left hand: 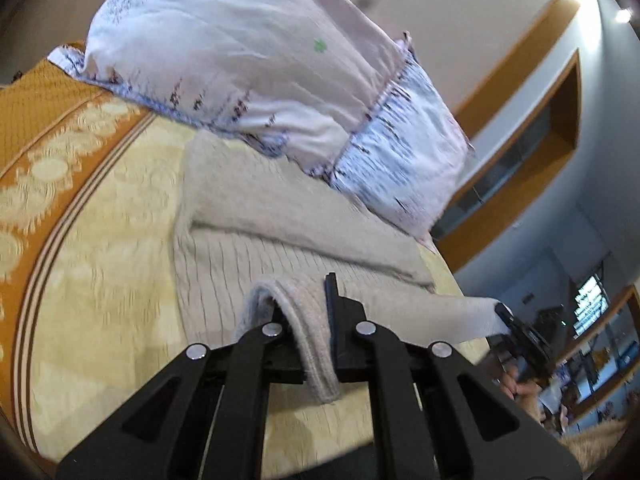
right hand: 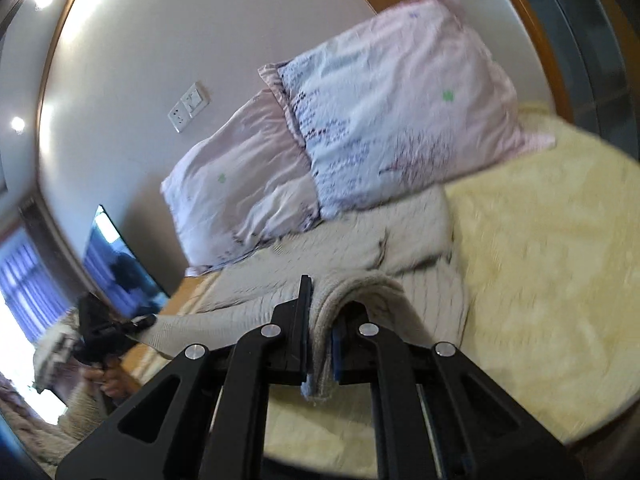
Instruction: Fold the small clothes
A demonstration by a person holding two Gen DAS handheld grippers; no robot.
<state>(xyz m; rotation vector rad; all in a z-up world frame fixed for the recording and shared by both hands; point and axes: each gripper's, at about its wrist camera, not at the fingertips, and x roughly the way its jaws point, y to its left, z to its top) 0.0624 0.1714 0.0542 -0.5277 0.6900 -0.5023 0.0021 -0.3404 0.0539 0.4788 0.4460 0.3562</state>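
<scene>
A beige ribbed knit sweater (left hand: pixel 256 216) lies on the bed in front of the pillows, its sleeves folded across the body. My left gripper (left hand: pixel 306 320) is shut on one corner of its thick hem, which drapes over the left finger. My right gripper (right hand: pixel 320 320) is shut on the other hem corner, and the same sweater (right hand: pixel 348 240) spreads ahead of it. Each view shows the other gripper at the far end of the lifted hem: the right one (left hand: pixel 506 318) and the left one (right hand: pixel 148 320).
Two pink-and-white floral pillows (left hand: pixel 256 64) (right hand: pixel 352 120) lean on the wall behind the sweater. The yellow patterned bedspread (left hand: pixel 100 240) (right hand: pixel 540 248) has an orange border. A wooden wall shelf (left hand: pixel 532 148) is at the right, a dark screen (right hand: pixel 116 264) at the left.
</scene>
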